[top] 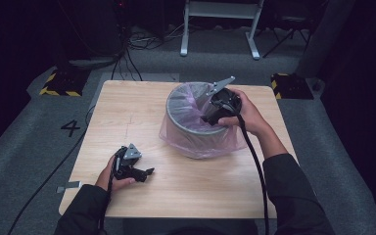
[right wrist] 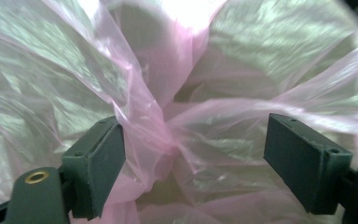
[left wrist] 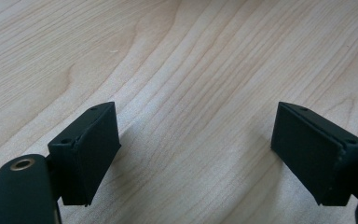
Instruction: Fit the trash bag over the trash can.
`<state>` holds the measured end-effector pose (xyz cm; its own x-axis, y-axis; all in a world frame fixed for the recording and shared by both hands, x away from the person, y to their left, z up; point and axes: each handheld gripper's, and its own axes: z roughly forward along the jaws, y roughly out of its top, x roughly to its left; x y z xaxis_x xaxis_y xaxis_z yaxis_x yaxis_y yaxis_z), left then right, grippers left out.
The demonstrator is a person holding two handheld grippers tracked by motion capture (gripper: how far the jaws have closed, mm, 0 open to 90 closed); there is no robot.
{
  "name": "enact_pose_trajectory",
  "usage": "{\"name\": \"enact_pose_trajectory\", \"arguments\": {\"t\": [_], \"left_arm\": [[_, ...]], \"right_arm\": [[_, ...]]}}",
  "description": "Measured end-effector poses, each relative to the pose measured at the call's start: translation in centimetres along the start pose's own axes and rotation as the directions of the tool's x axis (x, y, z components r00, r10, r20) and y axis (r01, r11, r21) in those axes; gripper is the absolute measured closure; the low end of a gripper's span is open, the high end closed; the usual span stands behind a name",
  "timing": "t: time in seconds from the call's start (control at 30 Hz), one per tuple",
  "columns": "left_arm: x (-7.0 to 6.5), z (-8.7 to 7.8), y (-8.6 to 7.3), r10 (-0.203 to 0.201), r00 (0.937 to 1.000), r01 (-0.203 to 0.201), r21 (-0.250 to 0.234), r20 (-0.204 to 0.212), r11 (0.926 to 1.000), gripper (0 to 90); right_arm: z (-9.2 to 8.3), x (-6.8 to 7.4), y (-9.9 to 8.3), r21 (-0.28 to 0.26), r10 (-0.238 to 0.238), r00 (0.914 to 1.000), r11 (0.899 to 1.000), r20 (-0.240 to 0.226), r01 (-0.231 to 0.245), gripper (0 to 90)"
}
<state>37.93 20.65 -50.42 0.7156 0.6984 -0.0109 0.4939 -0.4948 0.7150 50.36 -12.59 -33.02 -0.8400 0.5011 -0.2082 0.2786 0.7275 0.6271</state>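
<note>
Bin holds a pink liner; both hand-held grippers, left and right, gape apart.

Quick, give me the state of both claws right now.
Left claw: open, empty, over bare table.
Right claw: open, pink bag bunched between its jaws, not clamped.

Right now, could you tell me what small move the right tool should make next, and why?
Probably close the right tool on the pink bag. A gathered fold of the film lies between its open jaws, over the bin's rim, so a pinch should secure it. The left tool rests open near the table.
</note>
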Motion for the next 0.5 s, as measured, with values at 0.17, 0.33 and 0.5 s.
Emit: {"name": "enact_pose_trajectory", "arguments": {"t": [0.17, 0.33, 0.5], "left_arm": [[0.0, 0.0, 0.0, 0.000, 1.0000, 0.000, 0.000, 0.000, 1.0000, 15.1], [0.0, 0.0, 0.0, 0.000, 1.0000, 0.000, 0.000, -0.001, 1.0000, 15.1], [0.0, 0.0, 0.0, 0.000, 1.0000, 0.000, 0.000, 0.000, 1.0000, 15.1]], "right_arm": [[-1.1, -0.4, -0.3, -0.074, 0.072, 0.9974, 0.995, 0.004, -0.071, 20.9], [-2.3, -0.6, -0.7, -0.138, 0.109, 0.9941, 0.985, 0.003, -0.107, 20.0], [-3.6, -0.3, -1.1, -0.195, 0.125, 0.9921, 0.973, 0.005, -0.122, 20.0]]}}
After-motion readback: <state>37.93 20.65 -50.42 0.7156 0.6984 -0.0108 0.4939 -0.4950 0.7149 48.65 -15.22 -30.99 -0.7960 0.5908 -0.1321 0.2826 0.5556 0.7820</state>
